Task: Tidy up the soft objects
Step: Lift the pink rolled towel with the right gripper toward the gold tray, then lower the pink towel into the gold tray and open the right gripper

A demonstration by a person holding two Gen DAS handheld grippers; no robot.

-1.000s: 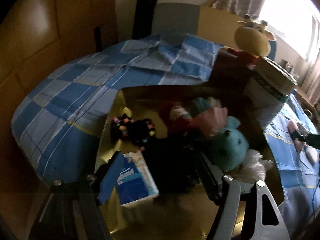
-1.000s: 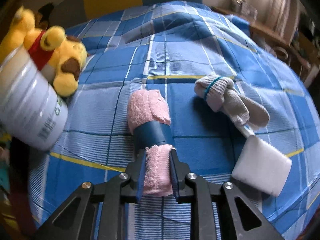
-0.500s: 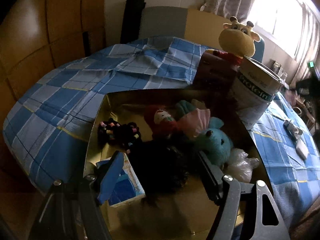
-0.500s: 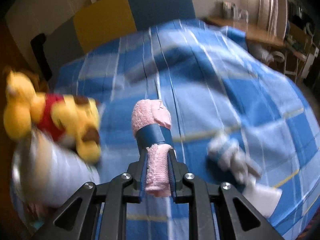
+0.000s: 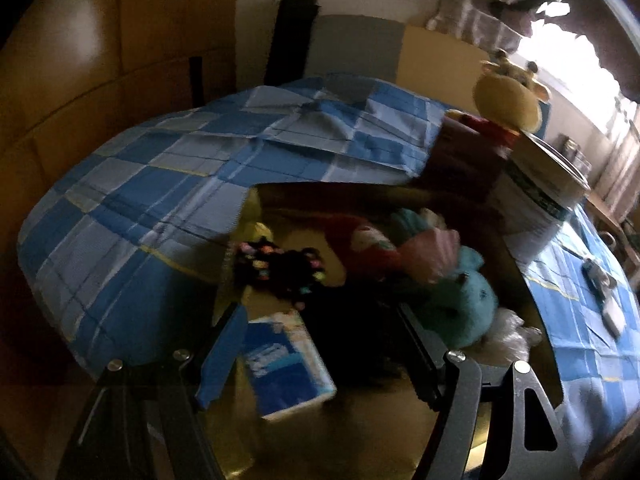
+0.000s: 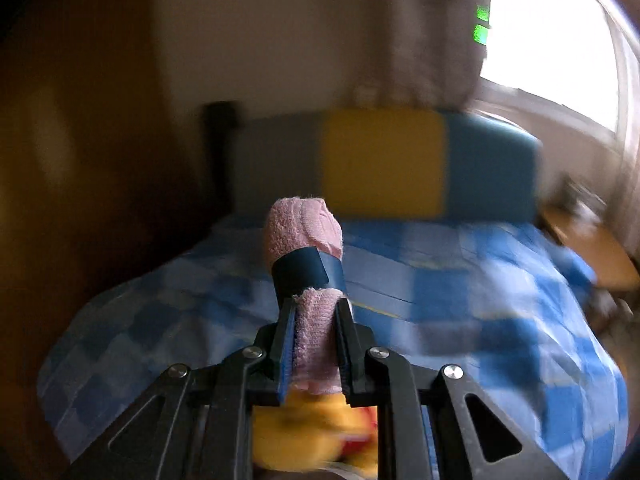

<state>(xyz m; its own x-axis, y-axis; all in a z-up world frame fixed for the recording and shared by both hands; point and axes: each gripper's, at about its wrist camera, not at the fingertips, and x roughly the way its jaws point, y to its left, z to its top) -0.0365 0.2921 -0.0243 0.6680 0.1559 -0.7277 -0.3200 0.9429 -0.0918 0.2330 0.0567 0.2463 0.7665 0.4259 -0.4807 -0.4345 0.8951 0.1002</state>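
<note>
Blue checked bedding [image 5: 168, 184] covers the bed, with a padded headboard [image 6: 384, 168] in grey, yellow and blue behind it and a bright window to my right. My right tool [image 6: 316, 344] is clenched on one pink rolled towel [image 6: 306, 240] banded with dark blue tape; the roll stands lifted clear of the bed, its long axis running straight forward out of the jaws, and a blurred yellow plush [image 6: 312, 436] sits just below that tool. My left tool [image 5: 320, 360] hangs released, holding nothing, jaws spread over the open cardboard box [image 5: 360, 200] on the bed. Inside I count one teal plush [image 5: 468, 304], one red-and-white doll [image 5: 360, 240], one black beaded piece [image 5: 280, 268] and one blue-and-white tissue pack [image 5: 288, 364]; one yellow giraffe plush [image 5: 508, 100] and one white canister [image 5: 536, 200] stand at the box's far right corner. I judge the box lies to the left of and below my right tool, so the towel must swing leftward, and the right hand does the carrying since the left is already at the box.
</note>
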